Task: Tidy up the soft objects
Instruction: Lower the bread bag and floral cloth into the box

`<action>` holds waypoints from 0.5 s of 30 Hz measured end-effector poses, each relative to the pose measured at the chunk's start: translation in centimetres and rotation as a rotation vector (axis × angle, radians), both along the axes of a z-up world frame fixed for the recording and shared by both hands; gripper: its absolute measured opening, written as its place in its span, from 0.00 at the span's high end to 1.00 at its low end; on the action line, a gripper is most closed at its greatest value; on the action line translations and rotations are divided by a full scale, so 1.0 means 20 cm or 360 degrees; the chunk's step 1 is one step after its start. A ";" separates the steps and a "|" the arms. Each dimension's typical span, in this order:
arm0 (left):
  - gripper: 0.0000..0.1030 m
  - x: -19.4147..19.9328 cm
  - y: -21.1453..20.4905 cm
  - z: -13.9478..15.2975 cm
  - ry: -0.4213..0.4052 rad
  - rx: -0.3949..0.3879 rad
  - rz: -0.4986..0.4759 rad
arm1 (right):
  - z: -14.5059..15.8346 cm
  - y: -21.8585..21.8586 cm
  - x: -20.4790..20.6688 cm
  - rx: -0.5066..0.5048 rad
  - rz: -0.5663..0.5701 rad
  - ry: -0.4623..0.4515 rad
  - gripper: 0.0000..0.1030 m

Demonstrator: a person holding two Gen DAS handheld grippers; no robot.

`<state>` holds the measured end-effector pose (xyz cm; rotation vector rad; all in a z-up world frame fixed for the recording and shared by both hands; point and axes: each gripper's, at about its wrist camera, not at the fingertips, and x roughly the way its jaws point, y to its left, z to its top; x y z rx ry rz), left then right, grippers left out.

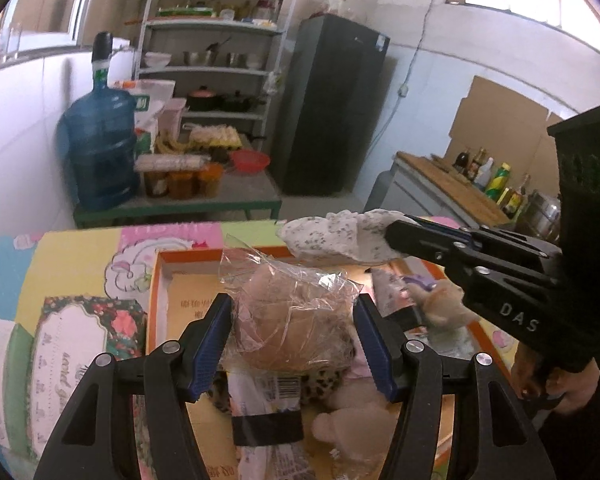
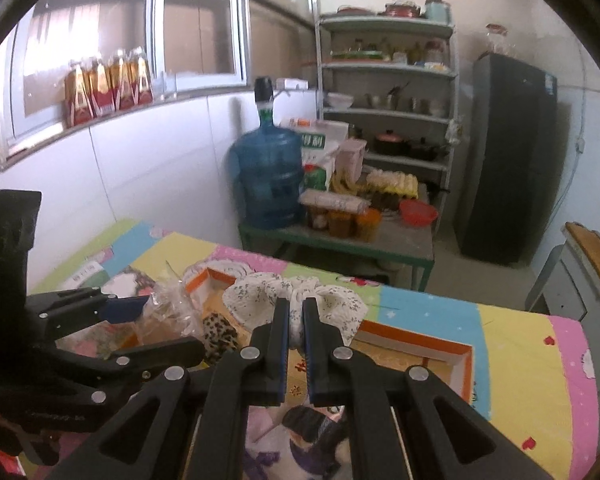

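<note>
My left gripper (image 1: 294, 334) is closed around a beige soft object in a clear plastic bag (image 1: 292, 312), holding it over the orange-rimmed cardboard box (image 1: 160, 280). My right gripper (image 2: 296, 322) is shut on a white floral fabric scrunchie (image 2: 296, 300) and holds it above the box (image 2: 452, 354); in the left wrist view the scrunchie (image 1: 332, 238) hangs from that gripper (image 1: 392, 236) over the box's far side. Inside the box lie a leopard-print item (image 1: 328, 384), a cream plush toy (image 1: 352, 424) and packaged items.
The box sits on a colourful patterned tablecloth (image 2: 520, 340). Behind stand a low green table (image 2: 340, 240) with a blue water jug (image 2: 268, 176) and jars, a shelf rack (image 2: 388, 92) and a dark fridge (image 2: 512, 156). A counter with bottles (image 1: 492, 180) is at right.
</note>
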<state>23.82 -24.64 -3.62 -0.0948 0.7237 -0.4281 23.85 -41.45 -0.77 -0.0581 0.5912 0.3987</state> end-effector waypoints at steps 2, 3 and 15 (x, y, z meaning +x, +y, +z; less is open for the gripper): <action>0.38 0.02 0.00 -0.03 0.0032 0.0006 0.0004 | -0.04 0.02 0.03 -0.0017 0.0012 0.0043 0.93; 0.38 0.03 0.00 -0.04 0.0042 0.0007 0.0005 | -0.07 0.03 0.05 -0.0026 0.0016 0.0064 0.93; 0.38 0.07 -0.06 -0.09 0.0057 0.0051 -0.0010 | -0.18 0.05 0.11 -0.0047 0.0054 0.0234 0.92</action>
